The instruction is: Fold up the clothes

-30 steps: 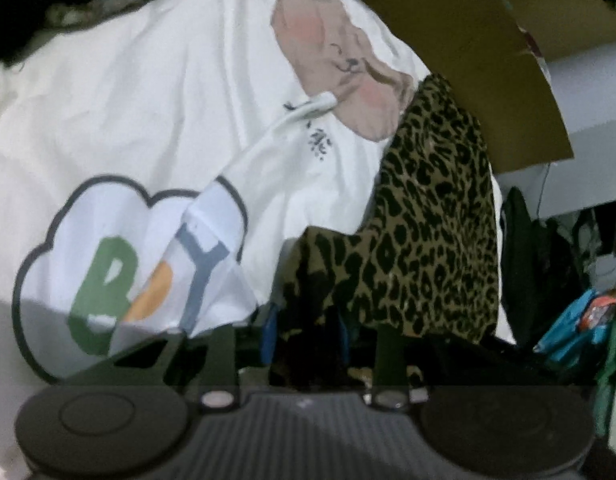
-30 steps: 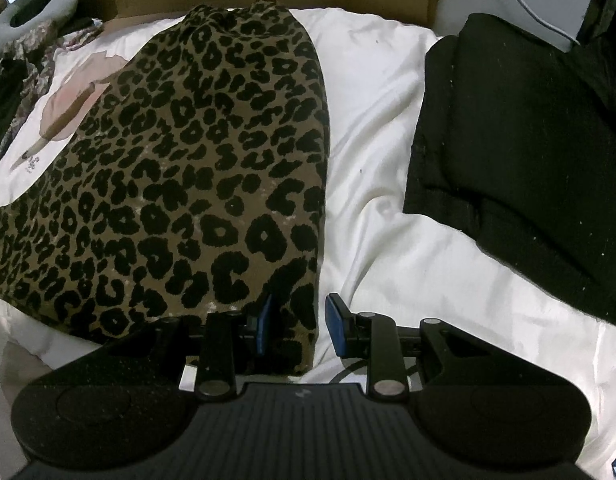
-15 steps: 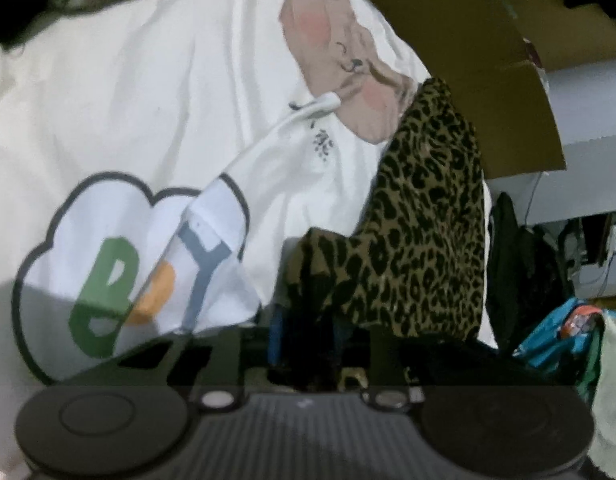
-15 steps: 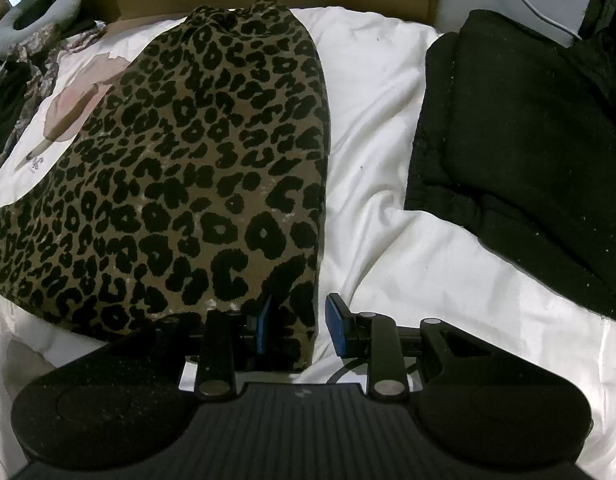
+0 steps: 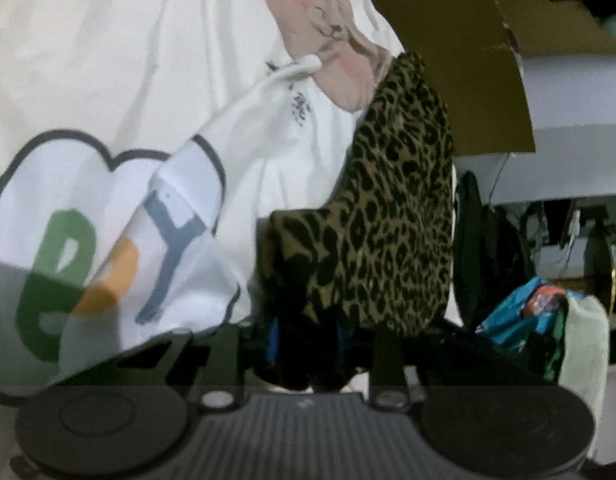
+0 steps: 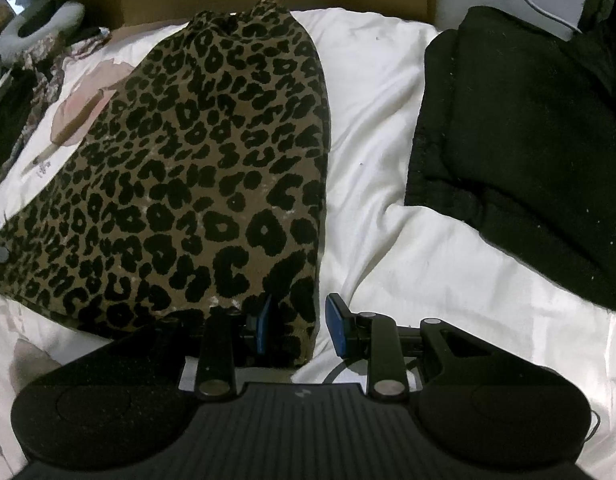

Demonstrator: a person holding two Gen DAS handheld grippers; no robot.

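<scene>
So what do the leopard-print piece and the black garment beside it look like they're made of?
Leopard-print garment: soft matte woven or knit cloth, probably; it drapes limply with no shine. Black garment: thicker, fuzzy matte fabric, perhaps fleece or heavy knit; pale lint specks cling to it.

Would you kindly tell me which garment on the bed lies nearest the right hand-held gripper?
The leopard-print garment; its corner sits between the right hand-held gripper fingers, while the black garment lies apart.

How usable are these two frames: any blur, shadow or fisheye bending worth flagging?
Left wrist view: soft and smeared, corners vignetted black, a grey shadow over the white printed shirt, and the left hand-held gripper dark against the leopard-print garment. Right wrist view: sharper, straight edges bowed outward, and the black garment lost to near-featureless darkness.
</scene>
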